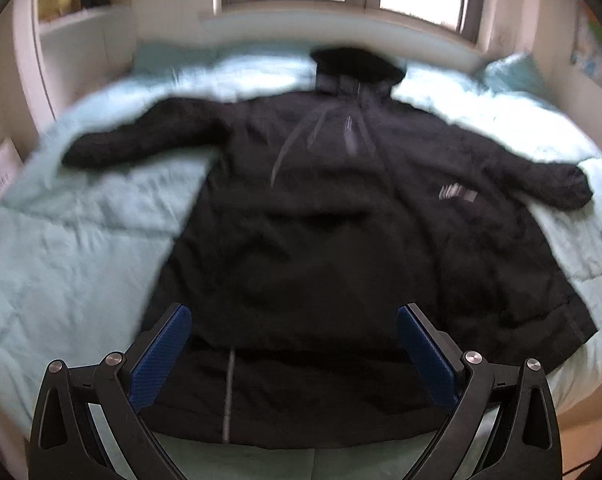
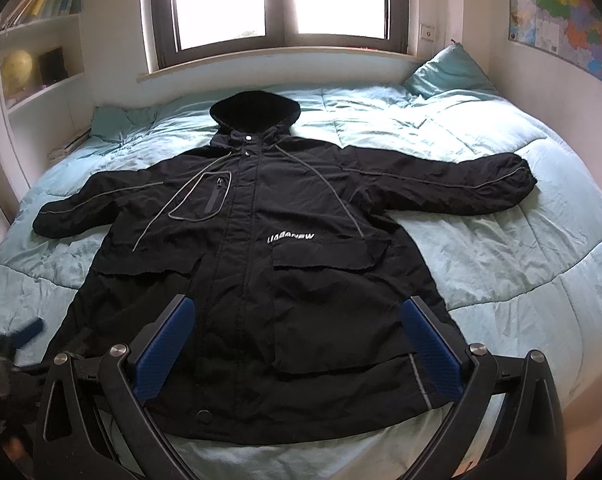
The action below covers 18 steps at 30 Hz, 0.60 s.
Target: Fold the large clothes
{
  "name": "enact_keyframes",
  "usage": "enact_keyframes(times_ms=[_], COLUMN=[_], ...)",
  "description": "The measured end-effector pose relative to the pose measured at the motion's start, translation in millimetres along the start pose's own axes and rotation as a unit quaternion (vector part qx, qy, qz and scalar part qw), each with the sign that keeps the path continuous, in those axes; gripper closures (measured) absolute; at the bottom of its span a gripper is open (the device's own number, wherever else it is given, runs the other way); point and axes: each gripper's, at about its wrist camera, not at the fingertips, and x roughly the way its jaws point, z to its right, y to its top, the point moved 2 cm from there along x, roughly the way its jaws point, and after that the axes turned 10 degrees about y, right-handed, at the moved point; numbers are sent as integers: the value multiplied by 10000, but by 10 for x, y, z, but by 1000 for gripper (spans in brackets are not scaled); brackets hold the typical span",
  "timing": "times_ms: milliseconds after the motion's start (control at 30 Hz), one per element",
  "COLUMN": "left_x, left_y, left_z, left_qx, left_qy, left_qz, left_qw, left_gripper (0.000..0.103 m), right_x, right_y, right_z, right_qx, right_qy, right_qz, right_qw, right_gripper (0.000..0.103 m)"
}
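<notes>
Black coat (image 2: 261, 248) flat on bed (front up), beneath both parted tongs (image 2: 297, 320).

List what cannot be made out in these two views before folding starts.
- Left wrist view: motion blur smears the black jacket; its chest lettering is unreadable.
- Right wrist view: the left hand-held gripper is a blur at the frame's left edge; jaw state unclear there.
- Both views: the jacket's hem is partly hidden behind the right hand-held gripper fingers.
</notes>
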Motion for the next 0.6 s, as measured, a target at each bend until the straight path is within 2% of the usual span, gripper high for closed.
enact_keyframes(times_ms=[133,300,433,600], left_x=[460,721,693,601], left_y=[-146,-290,-383,-218], left_z=[21,22,26,4], left_qx=[53,-265,-206,-231], left_qy=[257,244,358,187], left_qz=[-458,-742,-614,-596], left_qw=[9986,9966,9973,9978], left_gripper=[1,1,1,1], right_x=[75,217,441,809], right_y=[-38,-53,-64,-28], right_z=[5,59,114,112], right_qx=[-25,73,180,66], right_qy=[-26,21,118,208], right_qz=[-83,-186,-309,-478], right_qw=[10000,9998,9993,9986], right_gripper=[0,0,0,0])
